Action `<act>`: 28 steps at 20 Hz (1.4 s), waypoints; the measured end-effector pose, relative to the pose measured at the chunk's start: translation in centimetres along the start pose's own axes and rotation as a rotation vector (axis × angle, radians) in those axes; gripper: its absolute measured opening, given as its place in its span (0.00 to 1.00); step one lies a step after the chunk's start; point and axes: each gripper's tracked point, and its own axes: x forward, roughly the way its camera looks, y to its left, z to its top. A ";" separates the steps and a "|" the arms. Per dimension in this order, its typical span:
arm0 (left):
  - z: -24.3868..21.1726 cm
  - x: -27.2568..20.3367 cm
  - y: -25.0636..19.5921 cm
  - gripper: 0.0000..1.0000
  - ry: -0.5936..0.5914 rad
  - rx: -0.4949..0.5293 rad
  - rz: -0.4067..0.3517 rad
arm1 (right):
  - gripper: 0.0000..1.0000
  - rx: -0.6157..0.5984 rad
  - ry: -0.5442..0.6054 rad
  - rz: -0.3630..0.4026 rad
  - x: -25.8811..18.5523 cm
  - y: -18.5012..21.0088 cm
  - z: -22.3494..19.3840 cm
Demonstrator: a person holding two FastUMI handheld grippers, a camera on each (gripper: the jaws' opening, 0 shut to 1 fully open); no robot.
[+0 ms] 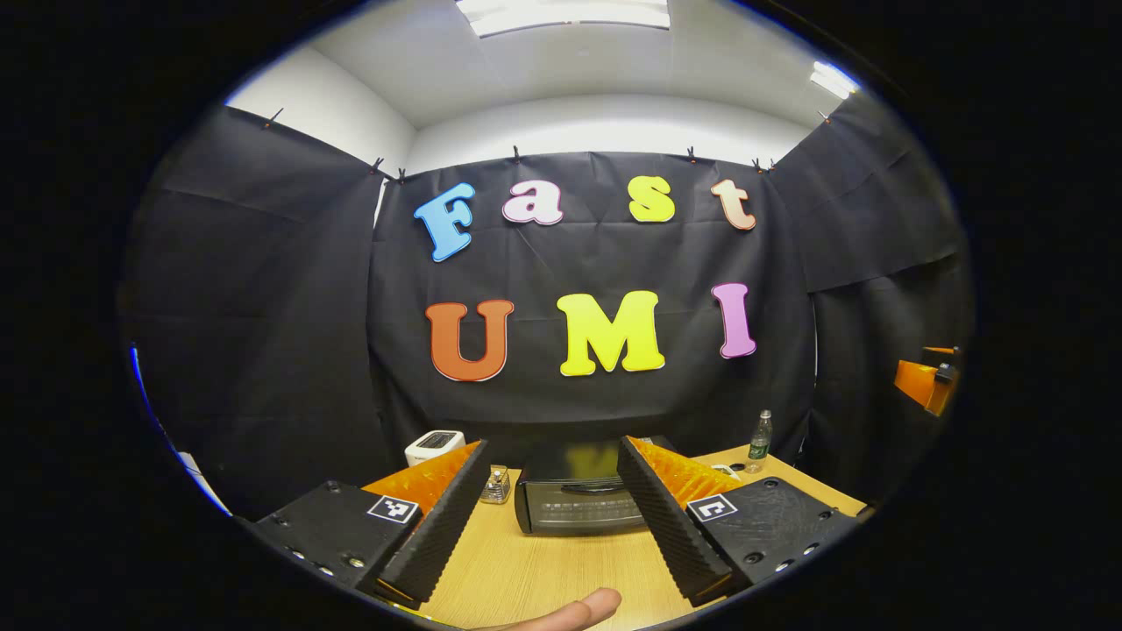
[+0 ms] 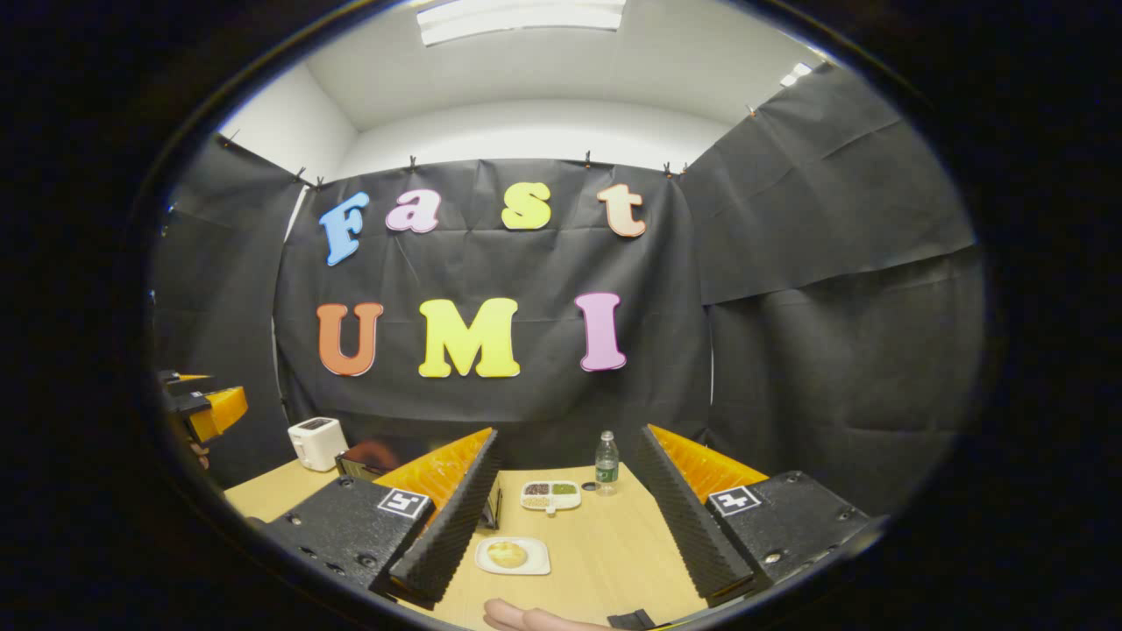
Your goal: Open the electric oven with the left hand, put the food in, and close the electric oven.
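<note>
Nothing done yet: electric oven point(image 1: 578, 504) door closed, directly ahead of your left gripper point(image 1: 552, 517) (jaws spread, empty). Right gripper point(image 2: 570, 526) likewise agape; food point(image 2: 507, 553) on plate point(image 2: 535, 565) right of oven.

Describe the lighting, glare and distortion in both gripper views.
Left gripper view: ceiling light panels blown out, oven door carries a yellowish reflection, fisheye bends the table edges. Right gripper view: even overhead light, plate sharp, walls curved.

No legible text or labels
</note>
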 end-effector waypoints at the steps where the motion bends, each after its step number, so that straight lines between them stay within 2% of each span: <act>1: -0.3 1.1 -0.2 0.95 -0.005 0.001 -0.007 | 0.94 0.002 -0.002 0.001 0.2 -0.1 -0.1; 4: -2.4 5.1 -1.1 0.95 0.016 -0.015 -0.044 | 0.95 0.004 -0.007 -0.006 0.7 -0.9 -0.6; 8: -7.6 11.5 -3.1 0.95 0.113 -0.037 -0.110 | 0.94 -0.006 -0.014 -0.017 1.5 -2.0 -1.4; 13: -13.5 17.7 -4.2 0.96 0.230 -0.032 -0.103 | 0.95 -0.006 -0.017 -0.028 2.7 -3.4 -2.5; 19: -17.4 21.6 -6.0 0.96 0.303 -0.027 -0.139 | 0.95 -0.016 0.028 -0.018 3.8 -4.4 -4.9; 23: -20.2 23.5 -6.3 0.96 0.359 -0.014 -0.131 | 0.95 -0.026 0.049 -0.005 4.0 -4.9 -6.0; 28: -22.8 24.3 -6.8 0.96 0.406 -0.012 -0.138 | 0.95 -0.042 0.017 -0.027 3.4 -6.0 -5.0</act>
